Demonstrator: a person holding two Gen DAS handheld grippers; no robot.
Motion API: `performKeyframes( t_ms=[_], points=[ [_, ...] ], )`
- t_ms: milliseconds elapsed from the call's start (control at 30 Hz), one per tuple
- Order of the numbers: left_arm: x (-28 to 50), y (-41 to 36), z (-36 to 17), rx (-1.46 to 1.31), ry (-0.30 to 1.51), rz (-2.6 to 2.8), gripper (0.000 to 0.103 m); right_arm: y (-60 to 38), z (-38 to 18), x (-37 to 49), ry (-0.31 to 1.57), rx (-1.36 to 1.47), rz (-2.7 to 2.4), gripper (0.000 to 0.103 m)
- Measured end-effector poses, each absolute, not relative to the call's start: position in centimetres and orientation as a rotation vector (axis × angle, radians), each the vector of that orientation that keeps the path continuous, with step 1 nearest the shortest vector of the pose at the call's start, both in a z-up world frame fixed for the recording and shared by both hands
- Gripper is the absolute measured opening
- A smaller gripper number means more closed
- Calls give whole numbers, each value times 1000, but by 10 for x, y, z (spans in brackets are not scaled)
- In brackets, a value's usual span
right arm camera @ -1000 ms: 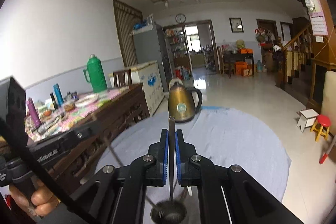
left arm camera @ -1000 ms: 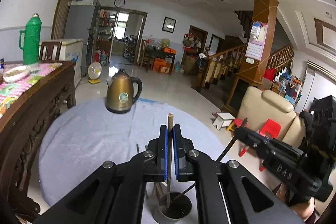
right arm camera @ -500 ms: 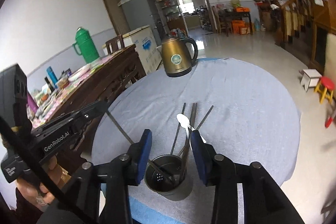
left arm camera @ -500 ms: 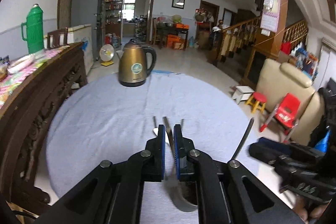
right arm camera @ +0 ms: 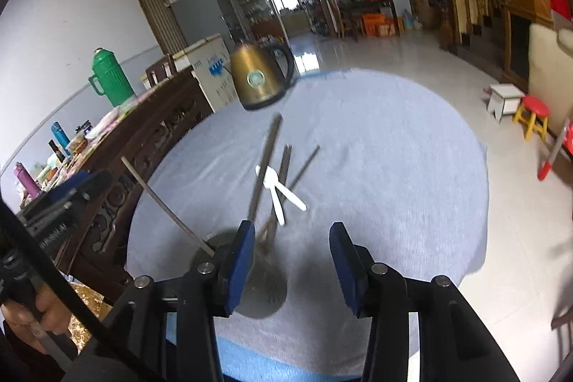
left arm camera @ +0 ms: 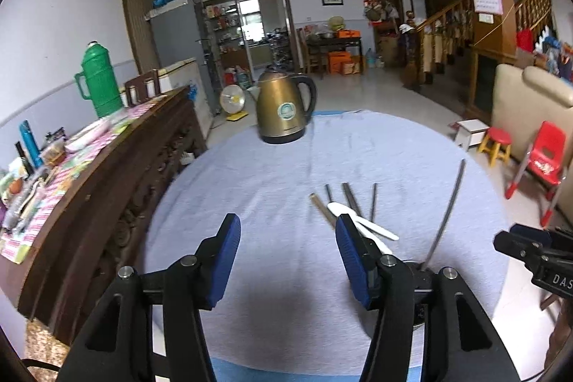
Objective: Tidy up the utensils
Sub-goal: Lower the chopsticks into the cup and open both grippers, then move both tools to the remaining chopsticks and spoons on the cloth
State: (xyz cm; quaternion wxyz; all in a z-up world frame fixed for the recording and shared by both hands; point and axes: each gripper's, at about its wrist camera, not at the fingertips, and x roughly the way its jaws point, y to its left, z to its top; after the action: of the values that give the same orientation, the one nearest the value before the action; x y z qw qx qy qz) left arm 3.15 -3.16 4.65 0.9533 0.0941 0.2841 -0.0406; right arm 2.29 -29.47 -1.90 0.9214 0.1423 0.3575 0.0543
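My left gripper (left arm camera: 286,251) hangs over the grey tablecloth, its jaws opening with nothing between them. A metal utensil cup (left arm camera: 415,269) is mostly hidden behind its right finger. A dark chopstick (left arm camera: 447,210) leans out of the cup. Loose chopsticks (left arm camera: 349,199) and a white spoon (left arm camera: 361,221) lie just beyond. My right gripper (right arm camera: 292,256) is also opening and holds nothing. The cup (right arm camera: 265,289) sits below its left finger. A pale chopstick (right arm camera: 161,199) and a blurred dark chopstick (right arm camera: 265,167) lean out of the cup. White spoons (right arm camera: 277,192) lie behind.
A brass kettle (left arm camera: 284,110) stands at the far side of the round table (left arm camera: 250,188). A dark wooden sideboard (left arm camera: 118,167) with a green thermos (left arm camera: 98,81) and clutter runs along the left. Small stools and a red chair (left arm camera: 544,156) stand on the floor to the right.
Both grippers were shut on upright chopsticks above the cup. They have let go and opened, and the chopsticks now lean in the cup. Both hands have sunk and tipped toward the table.
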Motion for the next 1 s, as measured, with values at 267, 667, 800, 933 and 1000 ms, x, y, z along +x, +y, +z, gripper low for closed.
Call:
performKeyframes(
  t_ms=[267,667,800,933,1000],
  points=[
    [34,-19,46,196,576,-27,57,-291,-21,21,737,292,114,47],
    [51,6,36,159,603,14,57,-291,-36,37,786,340,109,49],
    [59,12,30,147,622,23,57,-291,-42,46,804,346,98,49],
    [68,18,22,136,643,32,57,-294,-49,59,822,357,84,49],
    [73,20,18,130,654,33,57,-298,-51,65,830,362,79,49]
  ],
)
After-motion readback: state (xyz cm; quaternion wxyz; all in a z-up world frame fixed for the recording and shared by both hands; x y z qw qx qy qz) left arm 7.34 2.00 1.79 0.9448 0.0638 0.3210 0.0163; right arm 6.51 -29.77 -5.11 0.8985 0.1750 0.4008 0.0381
